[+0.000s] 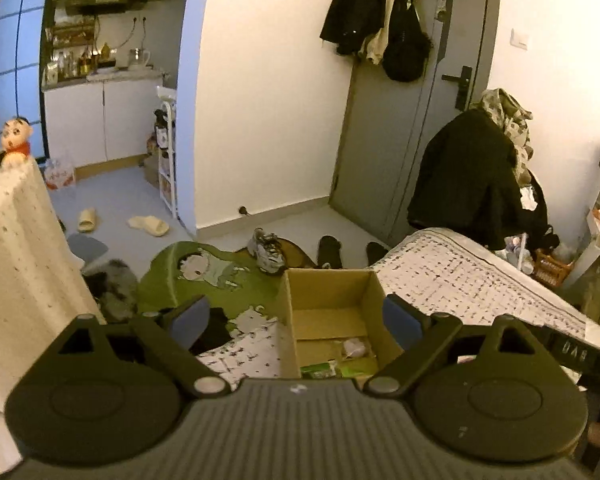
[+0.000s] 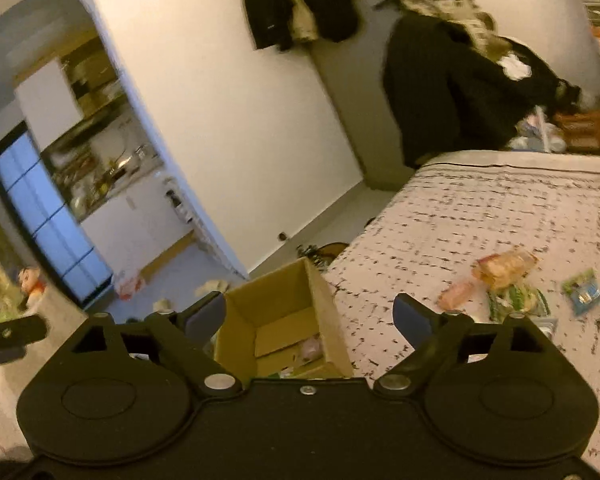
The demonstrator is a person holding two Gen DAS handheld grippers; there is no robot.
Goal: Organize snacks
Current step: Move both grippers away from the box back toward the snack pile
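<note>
An open cardboard box [image 1: 288, 320] stands at the edge of a bed with a patterned white cover [image 1: 472, 280]. A pale pink snack [image 1: 356, 347] and a green packet [image 1: 320, 369] lie in its bottom. My left gripper [image 1: 296, 316] is open and empty above the box. In the right wrist view the box [image 2: 324, 320] is below my right gripper [image 2: 310, 312], which is open and empty. Several snacks lie on the bed cover to the right: an orange packet [image 2: 504, 266], a pink one [image 2: 456, 294], a green one [image 2: 518, 300] and a small blue-green one [image 2: 584, 292].
A green cartoon rug [image 1: 204, 280], shoes [image 1: 266, 250] and slippers [image 1: 148, 225] lie on the floor beyond the box. A cloth-covered stand [image 1: 16, 264] with a doll [image 1: 16, 138] is at left. Clothes hang over a chair [image 1: 472, 172] by the door.
</note>
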